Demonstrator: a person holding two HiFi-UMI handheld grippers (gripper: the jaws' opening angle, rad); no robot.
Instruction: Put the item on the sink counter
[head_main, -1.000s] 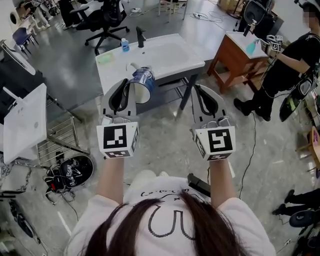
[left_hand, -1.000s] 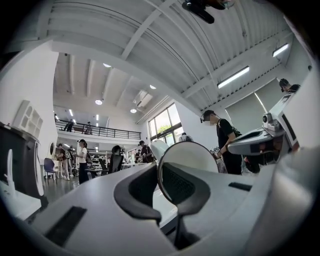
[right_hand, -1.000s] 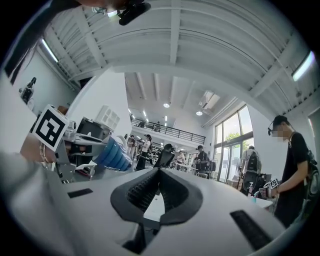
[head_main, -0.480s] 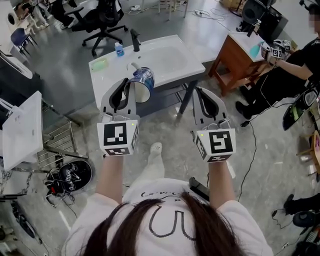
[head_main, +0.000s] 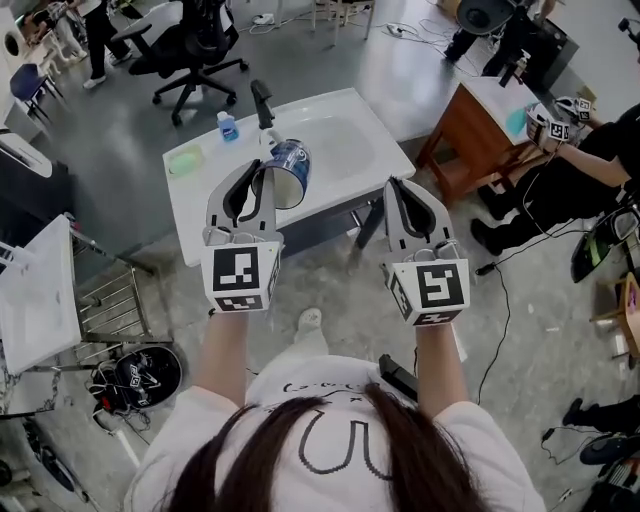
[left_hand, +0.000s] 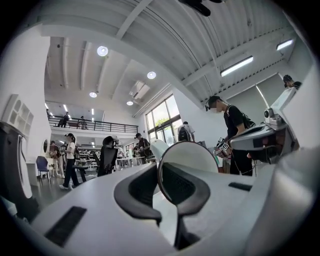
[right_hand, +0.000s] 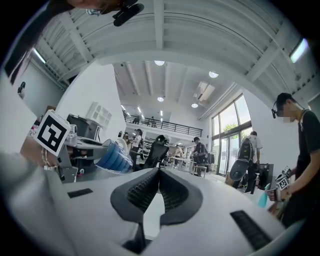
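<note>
A blue and white cup (head_main: 291, 166) lies on its side in the air, mouth towards me, over the near edge of the white sink counter (head_main: 205, 228). My left gripper (head_main: 258, 172) is shut on the cup's rim. In the left gripper view the cup (left_hand: 192, 152) shows as a round rim with the left gripper (left_hand: 156, 173) clamped on its left edge. My right gripper (head_main: 394, 186) is shut with nothing in it and hangs past the counter's right corner. In the right gripper view the right gripper (right_hand: 159, 176) has its jaws together, and the cup (right_hand: 114, 155) is at the left.
On the counter stand a black faucet (head_main: 262, 103), a small blue bottle (head_main: 228, 125) and a green soap dish (head_main: 184, 160). A wooden table (head_main: 478, 122) and a person (head_main: 590, 150) are at the right. A white panel (head_main: 38, 300) and a metal rack are at the left.
The sink counter has come nearer and now lies right under the cup. Both grippers keep their hold and spacing.
</note>
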